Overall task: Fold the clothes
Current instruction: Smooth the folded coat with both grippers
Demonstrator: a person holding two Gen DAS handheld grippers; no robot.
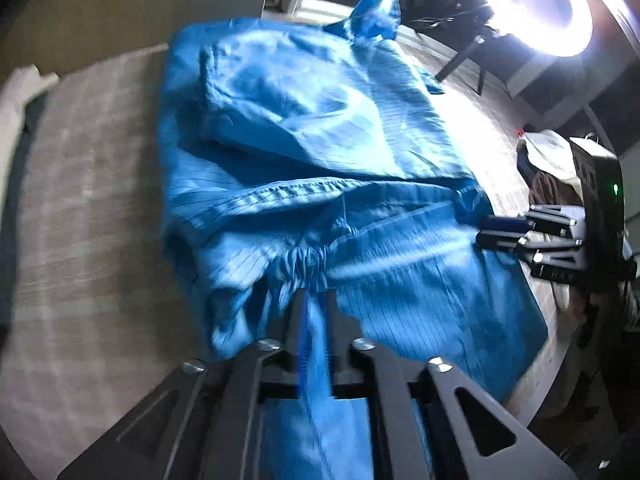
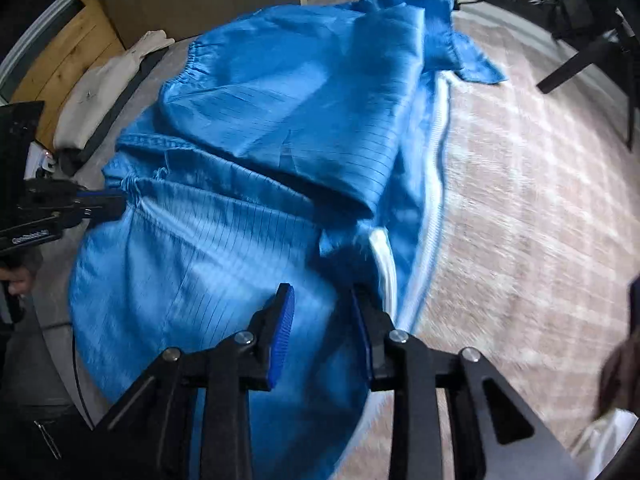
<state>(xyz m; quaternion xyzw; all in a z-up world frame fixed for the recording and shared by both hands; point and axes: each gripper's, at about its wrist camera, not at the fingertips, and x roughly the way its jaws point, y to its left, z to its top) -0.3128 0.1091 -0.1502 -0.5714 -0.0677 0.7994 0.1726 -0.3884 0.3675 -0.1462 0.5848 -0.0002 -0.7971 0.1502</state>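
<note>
A shiny blue striped garment (image 1: 304, 120) lies crumpled and partly folded over itself on the grey table (image 1: 80, 200). My left gripper (image 1: 316, 304) is shut on a gathered elastic part of it, and a strip of blue cloth runs between its fingers. In the right wrist view the left gripper (image 2: 120, 202) pinches the puckered edge at the garment's (image 2: 280, 100) left side. My right gripper (image 2: 324, 304) stands open just above the cloth, blue pads apart, beside the white zipper strip (image 2: 434, 200). From the left wrist view the right gripper (image 1: 486, 232) sits at the garment's right edge.
A white cloth (image 2: 100, 92) lies at the table's far left edge by a wooden panel (image 2: 68, 52). A bright ring lamp (image 1: 536, 4) glares at the upper right. Dark chair legs (image 2: 580, 60) stand beyond the table (image 2: 520, 200). More pale cloth (image 1: 548, 156) is heaped at the right.
</note>
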